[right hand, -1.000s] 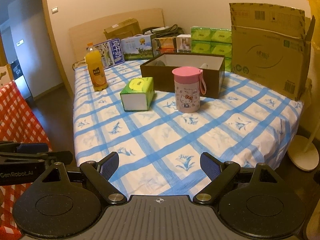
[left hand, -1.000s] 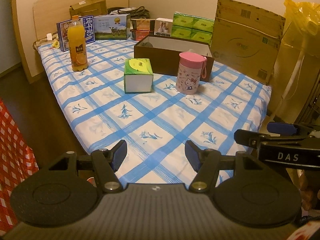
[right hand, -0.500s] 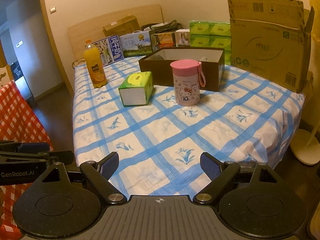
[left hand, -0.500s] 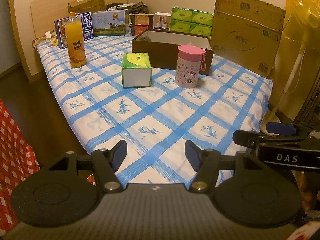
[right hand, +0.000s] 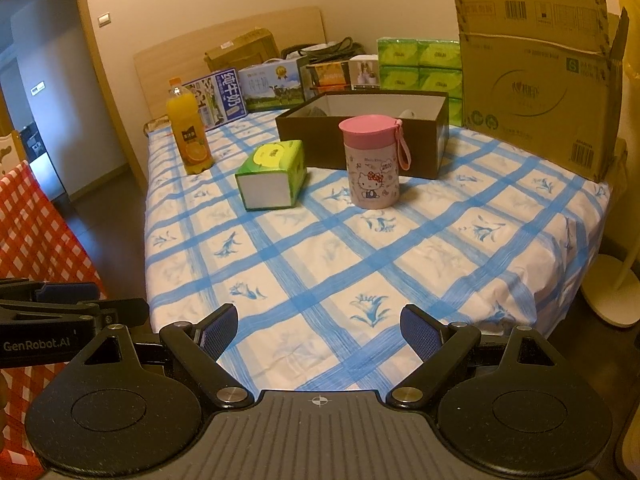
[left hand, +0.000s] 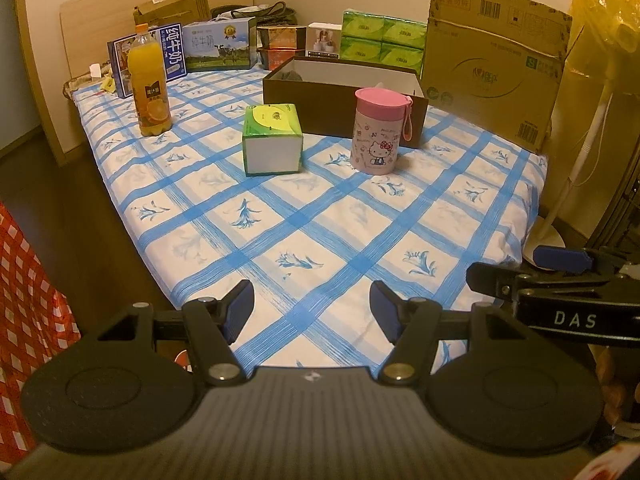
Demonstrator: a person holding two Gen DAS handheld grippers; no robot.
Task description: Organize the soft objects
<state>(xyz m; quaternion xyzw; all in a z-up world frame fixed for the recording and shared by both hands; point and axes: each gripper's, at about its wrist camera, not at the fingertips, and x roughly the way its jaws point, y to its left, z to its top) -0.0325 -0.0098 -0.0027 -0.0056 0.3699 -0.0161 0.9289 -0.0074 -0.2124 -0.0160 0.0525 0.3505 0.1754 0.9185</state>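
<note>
A green tissue pack (left hand: pixel 273 139) (right hand: pixel 272 179) lies on the blue-checked bed sheet (left hand: pixel 304 232) (right hand: pixel 320 264), left of a pink Hello Kitty cup (left hand: pixel 379 131) (right hand: pixel 373 162). Behind them stands an open dark brown box (left hand: pixel 340 96) (right hand: pixel 360 132). An orange juice bottle (left hand: pixel 148 82) (right hand: pixel 189 127) stands at the left. My left gripper (left hand: pixel 312 312) is open and empty over the bed's near edge. My right gripper (right hand: pixel 318 330) is open and empty, also at the near edge. Both are far from the objects.
Milk cartons (left hand: pixel 218 48), stacked green tissue packs (left hand: pixel 382 46) and a tall cardboard box (left hand: pixel 492 64) line the back and right. A red checked cloth (right hand: pixel 36 224) is at the left. A white fan base (right hand: pixel 612 300) stands on the floor to the right.
Both cameras have tilted or risen slightly, so the objects sit lower in view. Nothing on the bed has moved and both grippers stay open.
</note>
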